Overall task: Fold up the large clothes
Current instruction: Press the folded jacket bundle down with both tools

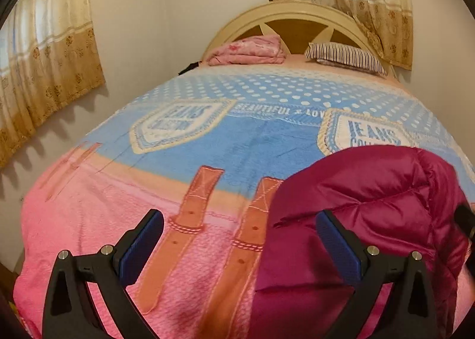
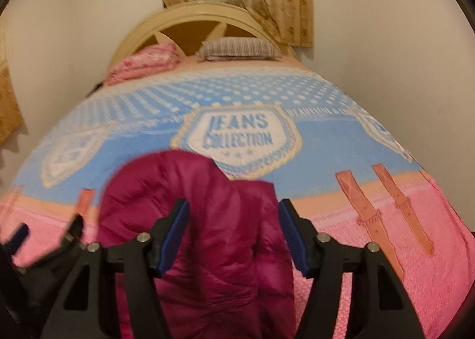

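Note:
A magenta quilted puffer jacket (image 1: 371, 214) lies bunched and folded on the pink and blue blanket (image 1: 207, 143) near the foot of the bed. My left gripper (image 1: 240, 229) is open and empty; its right finger is over the jacket's left edge, its left finger over bare blanket. In the right wrist view the jacket (image 2: 213, 220) lies straight ahead. My right gripper (image 2: 234, 220) is open above the jacket with nothing between its pads. The left gripper (image 2: 50, 232) shows blurred at that view's left edge.
The bed fills both views, with a cream headboard (image 1: 297, 12) at the far end. A folded pink blanket (image 1: 249, 50) and a striped pillow (image 1: 347, 56) lie by the headboard. Curtains (image 1: 44, 65) hang on the left wall and behind the bed. Walls close in on both sides.

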The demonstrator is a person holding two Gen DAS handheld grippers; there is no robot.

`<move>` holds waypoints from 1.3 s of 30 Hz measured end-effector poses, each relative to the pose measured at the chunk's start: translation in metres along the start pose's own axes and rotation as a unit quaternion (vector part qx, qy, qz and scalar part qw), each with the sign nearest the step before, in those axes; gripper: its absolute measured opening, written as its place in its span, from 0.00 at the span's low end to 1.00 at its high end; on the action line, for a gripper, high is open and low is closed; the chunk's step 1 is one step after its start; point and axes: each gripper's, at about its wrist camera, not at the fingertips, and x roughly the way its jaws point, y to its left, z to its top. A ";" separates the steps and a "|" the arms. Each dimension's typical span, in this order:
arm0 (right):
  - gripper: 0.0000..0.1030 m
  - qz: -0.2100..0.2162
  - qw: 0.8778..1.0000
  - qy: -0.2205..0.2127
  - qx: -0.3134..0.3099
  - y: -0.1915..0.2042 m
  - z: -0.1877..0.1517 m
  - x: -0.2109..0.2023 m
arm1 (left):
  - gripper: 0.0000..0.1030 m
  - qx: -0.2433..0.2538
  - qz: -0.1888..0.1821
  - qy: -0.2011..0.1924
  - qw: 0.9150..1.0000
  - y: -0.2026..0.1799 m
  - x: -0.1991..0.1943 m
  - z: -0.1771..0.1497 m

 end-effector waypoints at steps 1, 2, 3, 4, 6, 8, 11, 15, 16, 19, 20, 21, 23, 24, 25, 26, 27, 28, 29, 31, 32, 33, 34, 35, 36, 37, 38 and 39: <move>0.62 -0.011 1.000 0.012 0.001 -0.005 -0.008 0.012 | 0.99 0.009 0.001 0.002 1.000 -0.006 0.006 -0.001; 0.62 -0.016 1.000 0.022 0.004 -0.009 -0.014 0.018 | 0.99 0.019 0.007 0.006 1.000 -0.011 0.014 -0.003; 0.62 -0.021 0.999 0.029 0.008 -0.014 -0.019 0.025 | 0.99 0.028 0.013 0.011 0.999 -0.016 0.023 -0.005; 0.62 -0.020 0.999 0.033 0.015 -0.020 -0.026 0.031 | 0.99 0.033 0.014 0.016 0.999 -0.020 0.029 -0.008; 0.62 -0.012 0.999 0.038 0.023 -0.029 -0.039 0.041 | 0.99 0.039 0.013 0.030 0.999 -0.027 0.044 -0.015; 0.62 -0.007 0.999 0.033 0.026 -0.032 -0.047 0.046 | 0.99 0.035 0.008 0.033 0.999 -0.029 0.050 -0.019; 0.62 -0.004 0.999 0.029 0.029 -0.031 -0.054 0.052 | 0.99 0.038 0.009 0.031 0.999 -0.033 0.055 -0.025; 0.62 0.002 0.999 0.029 0.034 -0.032 -0.060 0.058 | 0.99 0.038 0.006 0.036 0.999 -0.036 0.062 -0.031; 0.62 0.003 0.999 0.029 0.035 -0.032 -0.062 0.059 | 0.99 0.036 0.003 0.038 0.999 -0.036 0.064 -0.032; 0.62 0.009 0.999 0.033 0.041 -0.035 -0.066 0.062 | 0.99 0.034 0.000 0.042 0.999 -0.037 0.069 -0.035; 0.62 0.008 0.999 0.033 0.041 -0.035 -0.067 0.064 | 0.99 0.035 0.000 0.044 0.998 -0.037 0.070 -0.035; 0.62 0.007 0.999 0.034 0.041 -0.035 -0.068 0.065 | 0.99 0.035 0.001 0.045 0.998 -0.038 0.070 -0.036; 0.62 0.007 0.998 0.036 0.042 -0.034 -0.070 0.067 | 0.99 0.034 0.001 0.045 0.998 -0.038 0.072 -0.037; 0.62 0.008 0.998 0.038 0.043 -0.035 -0.070 0.068 | 0.99 0.033 0.000 0.046 0.998 -0.038 0.073 -0.038; 0.62 0.009 0.998 0.039 0.044 -0.036 -0.071 0.069 | 0.99 0.031 -0.001 0.048 0.998 -0.038 0.074 -0.038; 0.62 0.010 0.998 0.041 0.044 -0.036 -0.071 0.071 | 0.99 0.030 -0.002 0.049 0.998 -0.038 0.075 -0.039; 0.62 0.010 0.998 0.042 0.045 -0.036 -0.071 0.072 | 0.99 0.029 -0.004 0.051 0.998 -0.038 0.076 -0.039; 0.62 0.010 0.998 0.043 0.045 -0.036 -0.071 0.072 | 0.99 0.027 -0.005 0.053 0.998 -0.037 0.077 -0.040; 0.62 0.011 0.998 0.044 0.045 -0.036 -0.071 0.073 | 0.99 0.026 -0.007 0.055 0.998 -0.037 0.078 -0.040; 0.62 0.012 0.998 0.045 0.046 -0.036 -0.073 0.074 | 0.99 0.025 -0.009 0.057 0.998 -0.036 0.080 -0.041; 0.63 0.012 0.998 0.046 0.046 -0.036 -0.073 0.074 | 0.99 0.024 -0.010 0.058 0.998 -0.036 0.080 -0.041; 0.63 0.012 0.998 0.046 0.046 -0.036 -0.073 0.075 | 0.99 0.024 -0.010 0.059 0.998 -0.036 0.081 -0.041; 0.63 0.013 0.998 0.048 0.046 -0.036 -0.073 0.075 | 0.99 0.024 -0.010 0.059 0.998 -0.036 0.081 -0.041; 0.63 0.013 0.998 0.049 0.046 -0.037 -0.073 0.077 | 0.99 0.024 -0.009 0.059 0.998 -0.036 0.081 -0.041; 0.63 0.014 0.998 0.050 0.046 -0.037 -0.073 0.078 | 0.99 0.025 -0.009 0.059 0.998 -0.037 0.081 -0.041; 0.63 0.015 0.997 0.052 0.047 -0.037 -0.073 0.079 | 0.99 0.026 -0.008 0.060 0.998 -0.037 0.081 -0.041; 0.63 0.017 0.997 0.054 0.047 -0.038 -0.073 0.080 | 0.99 0.026 -0.008 0.060 0.998 -0.037 0.082 -0.041; 0.64 0.019 0.997 0.056 0.048 -0.039 -0.073 0.081 | 0.99 0.027 -0.007 0.060 0.998 -0.037 0.082 -0.042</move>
